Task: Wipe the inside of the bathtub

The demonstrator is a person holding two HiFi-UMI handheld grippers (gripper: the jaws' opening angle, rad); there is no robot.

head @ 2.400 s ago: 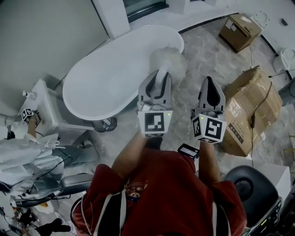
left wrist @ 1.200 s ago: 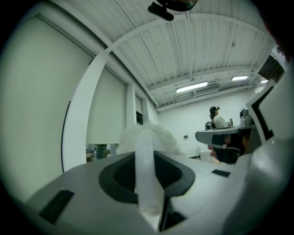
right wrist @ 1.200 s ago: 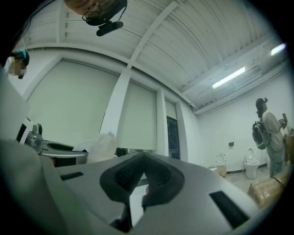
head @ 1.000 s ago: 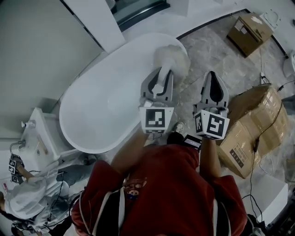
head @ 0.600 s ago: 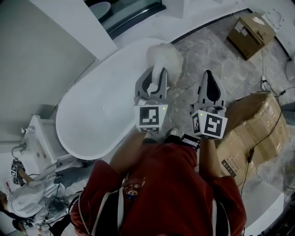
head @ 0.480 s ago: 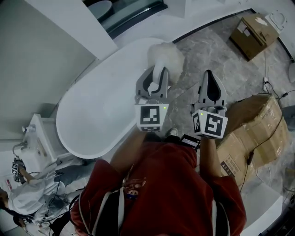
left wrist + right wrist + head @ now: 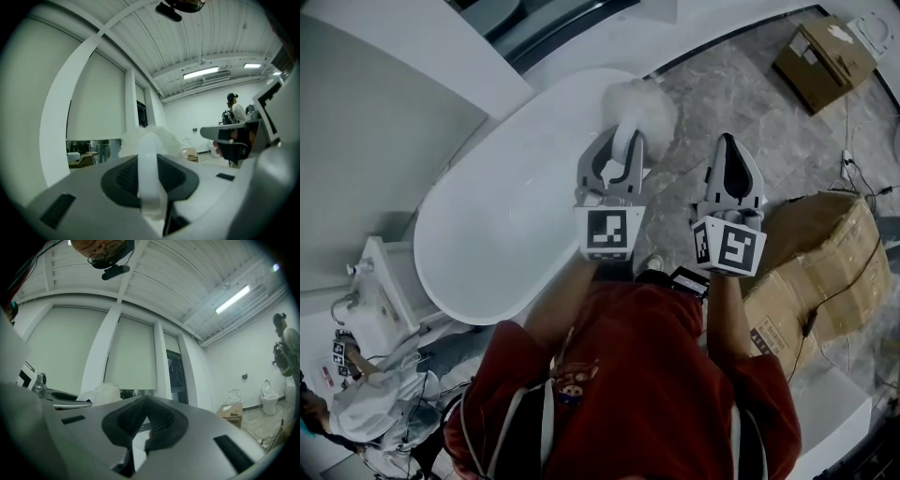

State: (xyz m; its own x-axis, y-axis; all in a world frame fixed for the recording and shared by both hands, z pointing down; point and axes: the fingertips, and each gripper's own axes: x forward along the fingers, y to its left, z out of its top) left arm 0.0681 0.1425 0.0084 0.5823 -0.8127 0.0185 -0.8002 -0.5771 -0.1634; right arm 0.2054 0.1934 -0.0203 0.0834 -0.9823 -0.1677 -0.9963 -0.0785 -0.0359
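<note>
The white oval bathtub [image 7: 502, 220] lies to the left in the head view. My left gripper [image 7: 621, 142] is shut on the white handle [image 7: 146, 173] of a fluffy white duster. Its fluffy head [image 7: 637, 105] hovers over the tub's far right end, at the rim. The head also shows past the jaws in the left gripper view [image 7: 157, 138]. My right gripper [image 7: 728, 142] hangs over the marble floor to the right of the tub, shut with nothing between its jaws. In the right gripper view the dark pads [image 7: 159, 420] meet at the tip.
A large cardboard box [image 7: 811, 253] with a cable over it sits on the floor at right, a smaller box [image 7: 825, 52] farther back. A white cabinet with a tap [image 7: 375, 300] stands at the tub's near left end. A person [image 7: 366, 412] crouches at lower left.
The tub has come nearer and shifted in the head view as I moved up to it. The duster head stays over the tub's far right end. Neither grip has changed.
</note>
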